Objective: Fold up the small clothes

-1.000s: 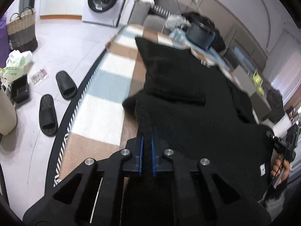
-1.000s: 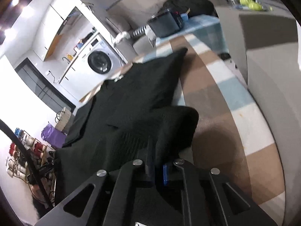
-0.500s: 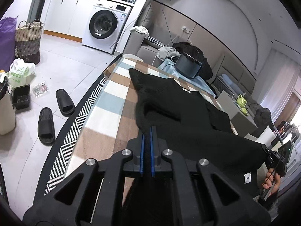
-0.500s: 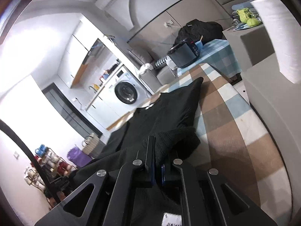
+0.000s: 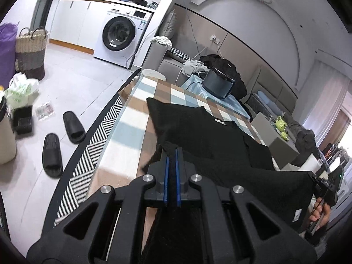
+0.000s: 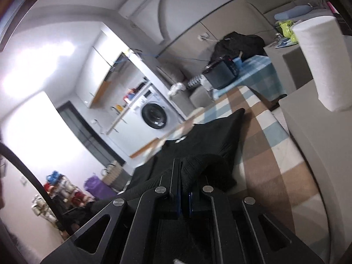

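I am standing over a long table covered in a brown, pale-blue and white checked cloth (image 5: 132,129), and it is filling the middle of both views, running away toward twelve o'clock. A black knitted garment (image 5: 211,140) is lying along that cloth, its far end flat on the checks and its near hem lifted off the table, stretched between my two tools. My left gripper (image 5: 171,160) is clenching one corner of that hem, blue pads pressed together on the knit. My right gripper (image 6: 181,173) is pinching the other corner, with a bunch of black fabric bulging out at its one o'clock side. In the left view my right hand (image 5: 319,213) is showing at four o'clock, holding its tool at the taut edge.

A grey sofa (image 5: 167,61) is sitting beyond the table's far end at twelve o'clock. A white front-loading washing machine (image 5: 121,37) is standing at eleven o'clock under a white counter. A grey box-shaped side table (image 5: 275,140) is standing just beside the table at two o'clock. A dark round-cornered case (image 5: 217,84) is resting on a blue checked cloth past the garment's far end. A woven two-tone basket (image 5: 30,52) is sitting at ten o'clock on the pale floor. A white paper roll (image 6: 323,63) is crowding the right view at two o'clock, close to the lens. Two black slippers (image 5: 63,140) are lying on the floor at nine o'clock, beside the black-and-white zigzag rug (image 5: 92,149) that is edging the table.
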A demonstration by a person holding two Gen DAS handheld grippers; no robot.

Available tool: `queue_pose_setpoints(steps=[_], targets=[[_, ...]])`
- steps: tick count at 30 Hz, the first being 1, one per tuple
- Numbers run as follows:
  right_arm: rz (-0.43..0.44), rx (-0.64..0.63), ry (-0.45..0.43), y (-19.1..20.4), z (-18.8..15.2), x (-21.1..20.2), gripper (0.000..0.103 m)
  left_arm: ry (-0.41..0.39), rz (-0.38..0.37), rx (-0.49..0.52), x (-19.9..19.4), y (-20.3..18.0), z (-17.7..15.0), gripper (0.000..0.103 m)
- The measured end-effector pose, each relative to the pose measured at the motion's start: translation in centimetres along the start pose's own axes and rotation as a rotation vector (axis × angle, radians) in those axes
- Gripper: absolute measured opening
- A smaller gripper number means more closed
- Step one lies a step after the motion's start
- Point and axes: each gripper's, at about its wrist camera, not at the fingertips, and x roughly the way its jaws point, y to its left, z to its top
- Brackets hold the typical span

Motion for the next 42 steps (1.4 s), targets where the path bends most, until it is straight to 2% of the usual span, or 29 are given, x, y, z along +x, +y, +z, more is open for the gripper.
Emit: queue_pose_setpoints(steps=[3, 5, 8, 10, 11, 12, 13, 14, 15, 16, 17, 18, 23, 25, 27, 29, 30, 31, 33, 37, 42], targets=[[-0.08, 0.005, 0.015, 0.0, 1.7, 3.2, 0.004, 0.024, 0.02, 0.0, 4.2, 0.3, 2.4, 0.003], [-0.166, 0.05, 0.029, -0.7, 2.8, 5.8, 0.004, 0.047, 0.018, -0.021, 6.8, 0.8, 3.6, 0.003], [-0.217, 0.064, 0.044, -1.6, 3.8, 8.7, 0.005, 0.104, 0.05, -0.027, 10.7, 1.2, 4.6, 0.003], [-0.284, 0.04, 0.074, -1.9, 4.0, 10.5, 0.009, 0.177, 0.092, -0.023, 13.0, 1.6, 4.6, 0.004], [-0.309, 0.031, 0.123, -2.2, 4.0, 11.6, 0.015, 0.204, 0.099, -0.025, 13.8, 1.8, 4.5, 0.006], [-0.335, 0.027, 0.17, -2.5, 3.8, 12.3, 0.02, 0.221, 0.109, -0.024, 14.3, 2.0, 4.3, 0.015], [-0.354, 0.026, 0.203, -2.7, 3.6, 12.5, 0.029, 0.231, 0.133, -0.02, 14.5, 2.1, 4.2, 0.031], [-0.364, 0.021, 0.222, -3.1, 3.3, 12.4, 0.03, 0.229, 0.156, -0.022, 14.3, 2.3, 4.0, 0.039], [-0.366, 0.021, 0.22, -3.5, 3.0, 12.0, 0.033, 0.221, 0.16, -0.031, 14.1, 2.6, 3.6, 0.054], [-0.366, 0.024, 0.221, -3.9, 2.7, 11.5, 0.043, 0.219, 0.158, -0.041, 14.0, 2.7, 3.4, 0.057], [-0.365, 0.031, 0.225, -4.2, 2.3, 11.1, 0.051, 0.23, 0.144, -0.044, 14.1, 2.8, 3.2, 0.057], [-0.358, 0.043, 0.238, -4.7, 2.0, 10.9, 0.053, 0.246, 0.136, -0.043, 14.3, 2.8, 2.9, 0.057], [-0.304, 0.029, 0.313, -4.9, 0.9, 12.7, 0.053, 0.334, 0.107, -0.007, 16.8, 1.1, 1.5, 0.057], [-0.299, 0.0, 0.313, -4.2, 0.6, 13.3, 0.053, 0.346, 0.105, 0.022, 17.2, 0.2, 1.2, 0.057], [-0.297, -0.029, 0.322, -3.5, 0.5, 14.1, 0.05, 0.355, 0.123, 0.068, 17.7, -0.6, 0.9, 0.057], [-0.325, -0.053, 0.33, -3.2, 0.4, 14.8, 0.044, 0.367, 0.127, 0.083, 18.2, -0.8, 0.5, 0.046], [-0.336, -0.051, 0.338, -3.2, 0.3, 15.1, 0.04, 0.374, 0.124, 0.085, 18.2, -0.8, 0.4, 0.031], [-0.347, -0.045, 0.349, -3.5, 0.2, 15.3, 0.034, 0.387, 0.12, 0.088, 18.4, -0.8, 0.1, 0.029], [-0.351, -0.047, 0.357, -3.6, 0.0, 15.3, 0.028, 0.375, 0.118, 0.11, 18.1, -0.9, -0.2, 0.024], [-0.341, -0.062, 0.366, -3.4, -0.5, 14.8, 0.022, 0.383, 0.12, 0.14, 17.4, -1.3, -0.8, 0.022], [-0.345, -0.064, 0.381, -3.2, -1.0, 14.1, 0.022, 0.382, 0.117, 0.123, 15.6, -1.1, -1.8, 0.023]])
